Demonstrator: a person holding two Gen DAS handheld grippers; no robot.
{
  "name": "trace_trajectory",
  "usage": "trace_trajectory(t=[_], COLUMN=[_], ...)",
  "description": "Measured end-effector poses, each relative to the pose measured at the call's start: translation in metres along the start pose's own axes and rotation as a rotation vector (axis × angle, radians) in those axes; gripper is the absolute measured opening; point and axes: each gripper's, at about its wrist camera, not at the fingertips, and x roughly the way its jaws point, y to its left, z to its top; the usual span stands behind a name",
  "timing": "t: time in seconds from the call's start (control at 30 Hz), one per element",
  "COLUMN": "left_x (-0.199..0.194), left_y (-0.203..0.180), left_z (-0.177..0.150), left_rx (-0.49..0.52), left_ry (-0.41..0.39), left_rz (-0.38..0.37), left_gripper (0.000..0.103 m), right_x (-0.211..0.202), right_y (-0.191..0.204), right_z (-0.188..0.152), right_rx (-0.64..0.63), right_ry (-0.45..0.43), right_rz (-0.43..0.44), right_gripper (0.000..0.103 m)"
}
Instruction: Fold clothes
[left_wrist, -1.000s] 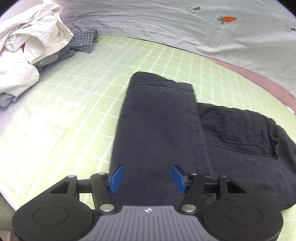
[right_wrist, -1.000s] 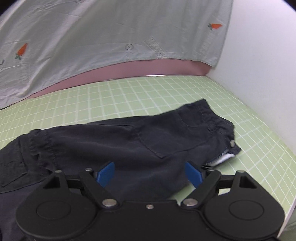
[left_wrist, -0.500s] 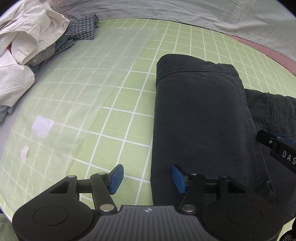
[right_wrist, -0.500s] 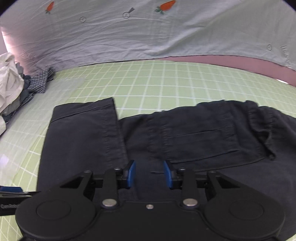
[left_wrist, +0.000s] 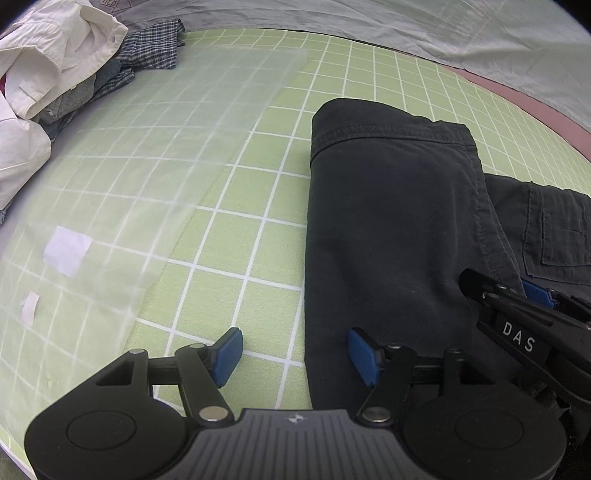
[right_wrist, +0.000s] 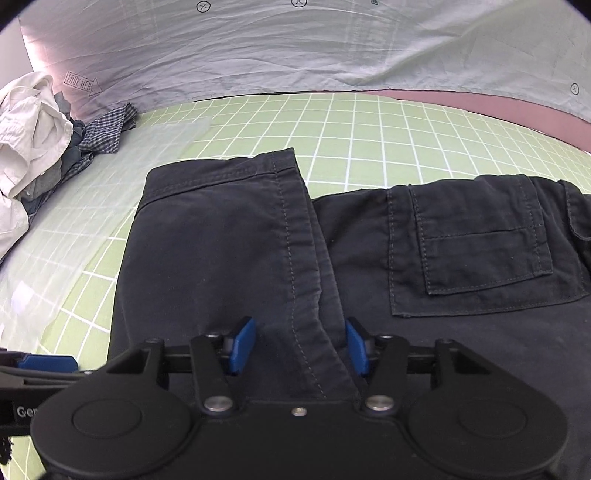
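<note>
Dark navy trousers (left_wrist: 388, 221) lie flat on the green grid mat (left_wrist: 229, 258), with one leg folded over toward the back-pocket part (right_wrist: 480, 258). My left gripper (left_wrist: 295, 354) is open low over the mat. The folded leg's left edge runs between its blue pads: one pad (left_wrist: 229, 354) is over bare mat, the other over cloth. My right gripper (right_wrist: 299, 349) is open too, and the folded leg's stitched right edge (right_wrist: 295, 258) passes between its fingers. Each gripper shows in the other's view: the right gripper (left_wrist: 535, 299) and the left gripper (right_wrist: 44, 363).
A heap of clothes with a white shirt (left_wrist: 48, 74) and a checked garment (left_wrist: 155, 48) sits at the far left. A translucent plastic sheet (left_wrist: 166, 147) covers the mat's left part. A pale grey printed cloth (right_wrist: 295, 55) hangs behind the mat.
The right gripper swung left from the waistband side to the folded leg and narrowed its opening. The left gripper shifted left and closer, so the leg's left edge now lies between its fingers.
</note>
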Motion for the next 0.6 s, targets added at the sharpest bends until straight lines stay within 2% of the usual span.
trace_trajectory(t=[0.03, 0.07, 0.17, 0.3, 0.4, 0.47, 0.6], left_x=[0.0, -0.001, -0.002, -0.005, -0.007, -0.008, -0.011], left_y=[0.0, -0.001, -0.004, -0.012, -0.018, -0.022, -0.03], left_z=[0.0, 0.0, -0.001, -0.007, -0.011, -0.014, -0.019], left_rx=[0.003, 0.005, 0.016, 0.038, 0.054, 0.065, 0.087], left_ry=[-0.002, -0.003, -0.008, -0.011, -0.013, -0.015, -0.018], left_rz=[0.001, 0.001, 0.002, 0.0, -0.001, -0.002, -0.003], left_gripper=[0.065, 0.064, 0.064, 0.064, 0.064, 0.064, 0.065], right_x=[-0.001, -0.003, -0.013, -0.051, -0.072, -0.071, -0.033], right_y=[0.0, -0.002, -0.005, 0.002, -0.001, -0.007, -0.03], right_z=[0.0, -0.001, -0.003, -0.005, -0.007, -0.009, -0.023], right_rx=[-0.002, 0.002, 0.0, -0.067, -0.096, -0.093, -0.023], right_ry=[-0.005, -0.011, -0.042, -0.142, -0.177, -0.158, -0.008], right_rz=[-0.013, -0.01, -0.013, -0.081, -0.139, -0.177, -0.197], right_gripper=[0.024, 0.021, 0.017, 0.015, 0.015, 0.015, 0.02])
